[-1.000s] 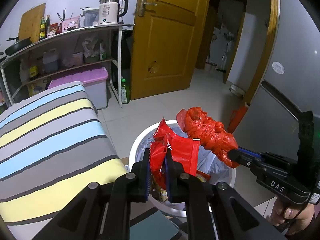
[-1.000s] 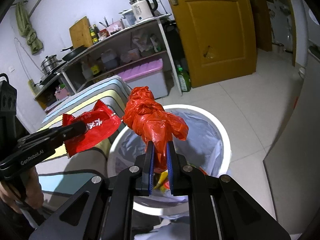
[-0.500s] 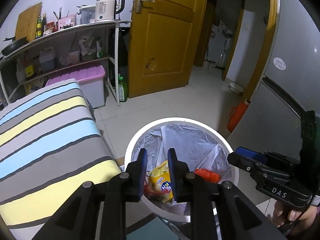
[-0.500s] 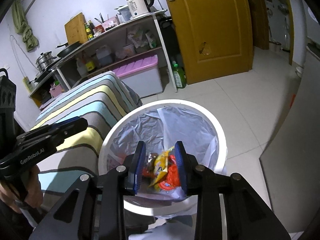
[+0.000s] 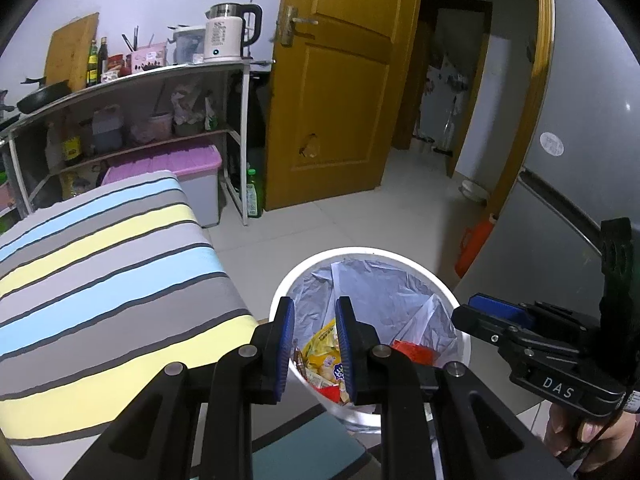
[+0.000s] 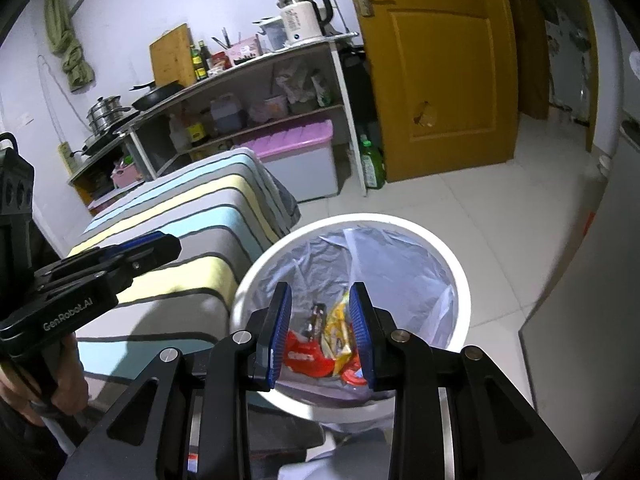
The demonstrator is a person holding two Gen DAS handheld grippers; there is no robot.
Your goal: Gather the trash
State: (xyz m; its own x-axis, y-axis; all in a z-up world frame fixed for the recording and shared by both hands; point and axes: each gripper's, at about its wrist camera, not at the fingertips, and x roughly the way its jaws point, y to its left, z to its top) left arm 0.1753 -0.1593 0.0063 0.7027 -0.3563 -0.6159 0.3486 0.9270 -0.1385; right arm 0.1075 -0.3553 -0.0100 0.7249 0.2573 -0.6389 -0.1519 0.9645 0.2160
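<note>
Both grippers hang empty, jaws apart, over the white bin [image 6: 460, 276] at lower centre: the left gripper [image 5: 315, 344] and the right gripper [image 6: 321, 330]. The wrappers [image 6: 320, 344] lie inside the liner. Each should lift straight clear without snagging the liner [image 5: 384, 292].

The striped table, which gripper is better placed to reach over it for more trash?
Probably the left. In its own view, the open, empty left gripper sits by the striped table edge, while the right gripper, also open and empty, hangs over the trash bin, farther from the table.
</note>
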